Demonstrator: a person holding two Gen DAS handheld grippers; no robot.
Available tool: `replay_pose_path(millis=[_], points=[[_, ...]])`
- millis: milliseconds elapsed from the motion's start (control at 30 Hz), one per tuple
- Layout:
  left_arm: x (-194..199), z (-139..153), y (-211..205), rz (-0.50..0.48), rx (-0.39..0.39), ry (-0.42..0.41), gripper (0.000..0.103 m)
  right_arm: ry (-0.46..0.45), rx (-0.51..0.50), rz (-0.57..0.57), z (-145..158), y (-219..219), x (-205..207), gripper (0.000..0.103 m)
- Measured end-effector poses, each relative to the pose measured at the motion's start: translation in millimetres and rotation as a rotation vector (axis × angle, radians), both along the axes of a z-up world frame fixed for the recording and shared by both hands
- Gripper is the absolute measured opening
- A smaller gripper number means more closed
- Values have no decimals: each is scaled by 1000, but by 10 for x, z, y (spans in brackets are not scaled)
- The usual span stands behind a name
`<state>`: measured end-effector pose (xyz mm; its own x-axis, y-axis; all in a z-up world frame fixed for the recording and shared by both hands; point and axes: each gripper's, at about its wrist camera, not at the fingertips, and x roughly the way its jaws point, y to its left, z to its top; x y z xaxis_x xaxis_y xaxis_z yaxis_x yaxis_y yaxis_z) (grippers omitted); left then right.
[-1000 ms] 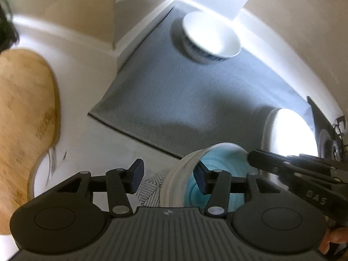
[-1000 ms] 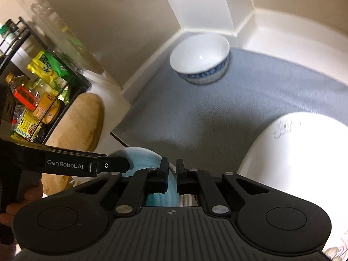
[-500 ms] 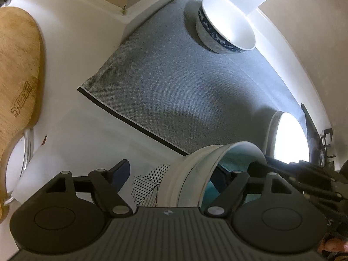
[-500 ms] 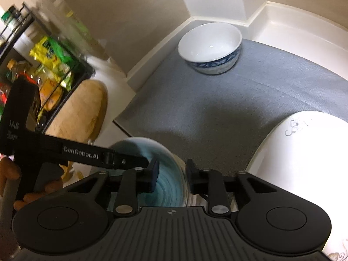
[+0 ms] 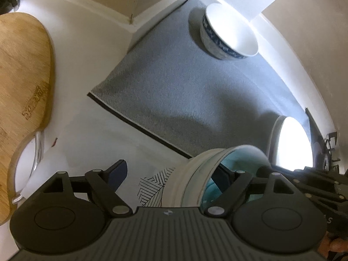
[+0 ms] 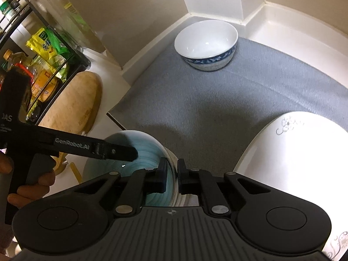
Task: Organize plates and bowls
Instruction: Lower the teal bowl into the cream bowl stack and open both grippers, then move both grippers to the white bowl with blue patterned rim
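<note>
A teal-glazed bowl [image 6: 139,152] with a pale outside [image 5: 191,178] is tilted on its side at the grey mat's near edge. My right gripper [image 6: 171,174] is shut on its rim, one finger inside, one outside. My left gripper [image 5: 171,171] is open wide; its right finger [image 5: 224,176] reaches inside the bowl, its left finger [image 5: 117,171] stands clear of it. A white bowl with a blue band [image 6: 206,43] [image 5: 228,37] stands upright at the mat's far corner. A large white plate with a flower print [image 6: 293,152] [image 5: 293,141] lies on the mat at the right.
The grey mat [image 6: 217,108] fills a counter corner bounded by walls. A wooden cutting board [image 5: 19,87] [image 6: 74,104] lies on the white counter to the left. A black wire rack with bottles and packets [image 6: 32,65] stands beyond it. A patterned paper [image 5: 152,187] lies under the teal bowl.
My right gripper has closed onto the teal bowl's rim, after being open half a second ago. My left gripper has opened wider. The bowl stays tilted at the mat's edge.
</note>
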<state>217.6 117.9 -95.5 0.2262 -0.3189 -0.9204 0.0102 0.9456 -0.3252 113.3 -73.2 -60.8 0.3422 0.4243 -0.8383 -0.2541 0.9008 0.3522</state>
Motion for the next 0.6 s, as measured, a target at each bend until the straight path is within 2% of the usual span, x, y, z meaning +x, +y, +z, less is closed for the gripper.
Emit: replay_pose_path(millis=[167, 267, 367, 400, 467, 600], points=[[9, 111, -44, -14, -3, -28, 87, 29, 23, -8, 10, -54, 4, 11], [1, 177, -69, -22, 1, -48, 87, 54, 60, -37, 34, -111, 19, 15], [-15, 302, -101, -30, 12, -83, 88, 30, 68, -54, 108, -154, 33, 37], [-16, 347, -106, -34, 13, -100, 88, 17, 70, -57, 144, -175, 49, 40], [-2, 461, -125, -31, 8, -139, 97, -14, 80, -74, 215, -232, 97, 43], [109, 694, -173, 21, 0, -244, 103, -87, 77, -143, 348, -387, 323, 48]])
